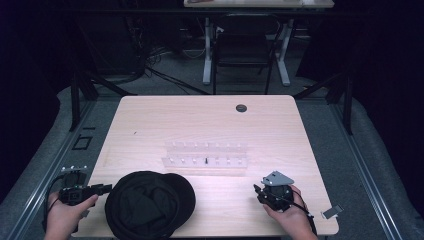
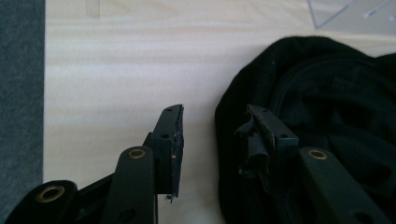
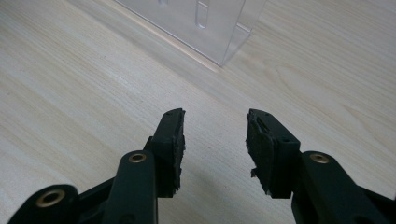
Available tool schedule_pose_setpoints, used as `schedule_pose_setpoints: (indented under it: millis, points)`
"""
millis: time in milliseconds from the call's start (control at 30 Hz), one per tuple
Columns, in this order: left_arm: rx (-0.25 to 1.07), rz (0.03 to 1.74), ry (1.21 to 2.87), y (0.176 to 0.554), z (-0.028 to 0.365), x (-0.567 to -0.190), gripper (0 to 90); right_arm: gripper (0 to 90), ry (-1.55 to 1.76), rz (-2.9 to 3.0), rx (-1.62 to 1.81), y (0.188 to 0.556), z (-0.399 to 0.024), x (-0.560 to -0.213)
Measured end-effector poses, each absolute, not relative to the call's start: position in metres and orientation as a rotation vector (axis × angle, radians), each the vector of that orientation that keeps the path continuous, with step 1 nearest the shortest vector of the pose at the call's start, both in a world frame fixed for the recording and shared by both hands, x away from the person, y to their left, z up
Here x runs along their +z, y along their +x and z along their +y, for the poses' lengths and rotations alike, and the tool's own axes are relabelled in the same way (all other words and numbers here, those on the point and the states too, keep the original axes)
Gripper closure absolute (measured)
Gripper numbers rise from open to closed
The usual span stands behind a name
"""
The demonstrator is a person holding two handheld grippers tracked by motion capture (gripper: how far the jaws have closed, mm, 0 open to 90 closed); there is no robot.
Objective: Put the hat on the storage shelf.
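A: Biggest first?
B: The wooden table (image 1: 210,120), then the black cap (image 1: 150,204) at its near edge, left of centre; behind it lies a clear acrylic rack (image 1: 205,155).
A: And the 2 grippers?
B: The left gripper (image 2: 212,135) has its jaws spread, 1 over the cap's rim, not pinching. The right gripper (image 3: 215,140) is released above bare wood.

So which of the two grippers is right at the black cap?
The left gripper: its open jaws straddle the rim of the black cap, one jaw over the fabric. The right gripper hangs open above bare table, apart from the cap.
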State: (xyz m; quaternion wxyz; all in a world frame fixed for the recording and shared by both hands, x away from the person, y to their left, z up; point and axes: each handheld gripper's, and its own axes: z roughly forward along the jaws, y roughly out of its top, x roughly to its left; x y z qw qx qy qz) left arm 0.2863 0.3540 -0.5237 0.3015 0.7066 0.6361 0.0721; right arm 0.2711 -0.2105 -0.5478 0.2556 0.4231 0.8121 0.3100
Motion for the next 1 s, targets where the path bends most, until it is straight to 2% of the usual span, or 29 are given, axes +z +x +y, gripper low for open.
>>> schedule_pose_setpoints:
  millis: [433, 667, 1000]
  points:
    - [0.060, 1.793, 1.963, 0.280, 0.356, -0.512, 56.8, 56.4, 1.172, 2.191, 0.846, 0.270, -0.211, -0.546]
    - [-0.013, 1.823, 1.909, 0.276, 0.355, -0.515, 56.1, 56.4, 1.181, 2.180, 0.853, 0.270, -0.213, -0.545]
    - [-0.086, 1.862, 1.922, 0.271, 0.351, -0.521, 56.2, 55.8, 1.185, 2.183, 0.847, 0.269, -0.213, -0.545]
